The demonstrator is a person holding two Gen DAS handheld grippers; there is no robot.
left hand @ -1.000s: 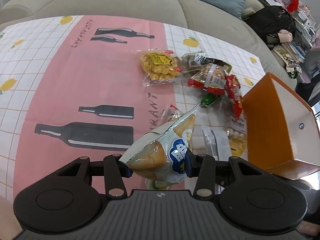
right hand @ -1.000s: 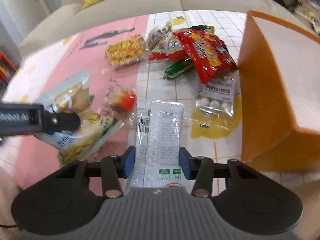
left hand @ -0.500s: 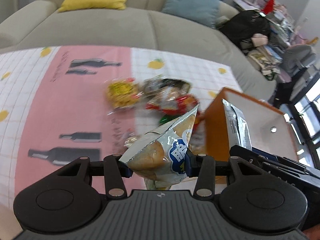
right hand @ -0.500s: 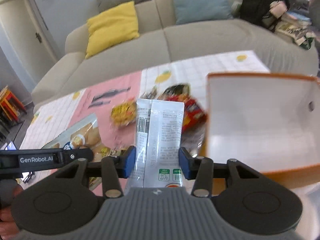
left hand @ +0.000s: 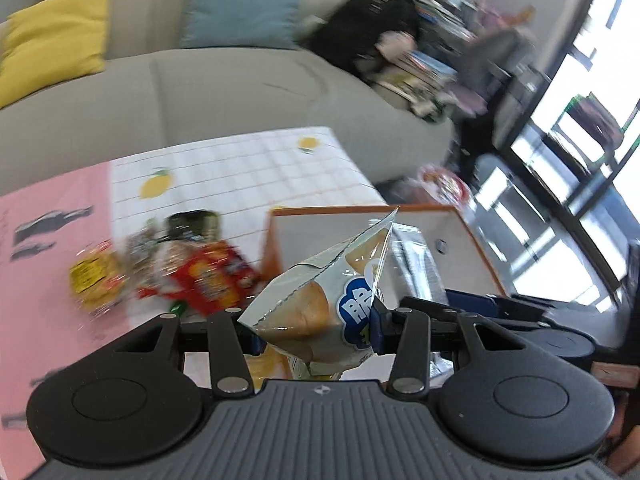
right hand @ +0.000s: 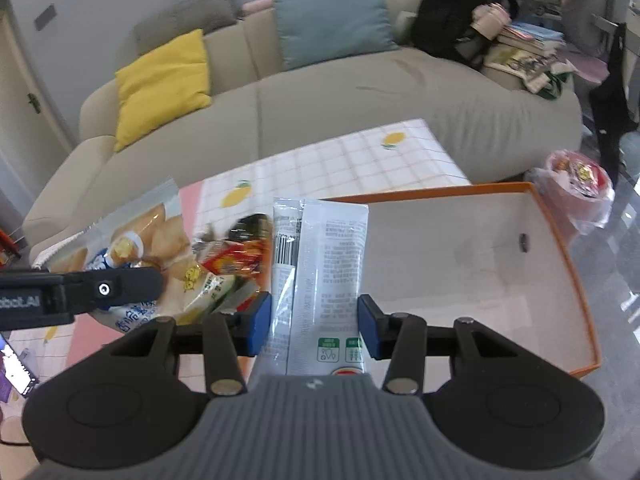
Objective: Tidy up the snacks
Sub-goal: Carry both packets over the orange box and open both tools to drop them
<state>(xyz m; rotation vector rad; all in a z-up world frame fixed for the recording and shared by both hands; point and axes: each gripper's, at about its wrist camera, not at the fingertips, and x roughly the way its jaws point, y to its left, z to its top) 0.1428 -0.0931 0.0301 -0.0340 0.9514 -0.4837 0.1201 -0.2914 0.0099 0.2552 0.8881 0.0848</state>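
My left gripper (left hand: 316, 334) is shut on a puffed chip bag (left hand: 320, 304) with a blue logo, held in the air beside the orange box (left hand: 276, 236). My right gripper (right hand: 314, 326) is shut on a flat white-and-clear packet (right hand: 320, 264), which hangs over the box's white inside (right hand: 460, 272). In the right wrist view the chip bag (right hand: 132, 244) and the left gripper's black finger (right hand: 104, 290) show at the left. A pile of snacks (left hand: 192, 268) lies on the tablecloth left of the box, blurred; among them a red bag (right hand: 236, 260) and a yellow bag (left hand: 92, 280).
A beige sofa (right hand: 320, 120) with a yellow cushion (right hand: 164, 84) and a blue cushion (right hand: 328, 16) runs behind the table. A black backpack (right hand: 456, 8) and stacked papers sit on its right end. A bag of snacks (right hand: 576, 184) stands on the floor right of the box.
Both grippers have risen from the table and swung right toward the orange box, each still gripping its packet. The box's white inside has come into view.
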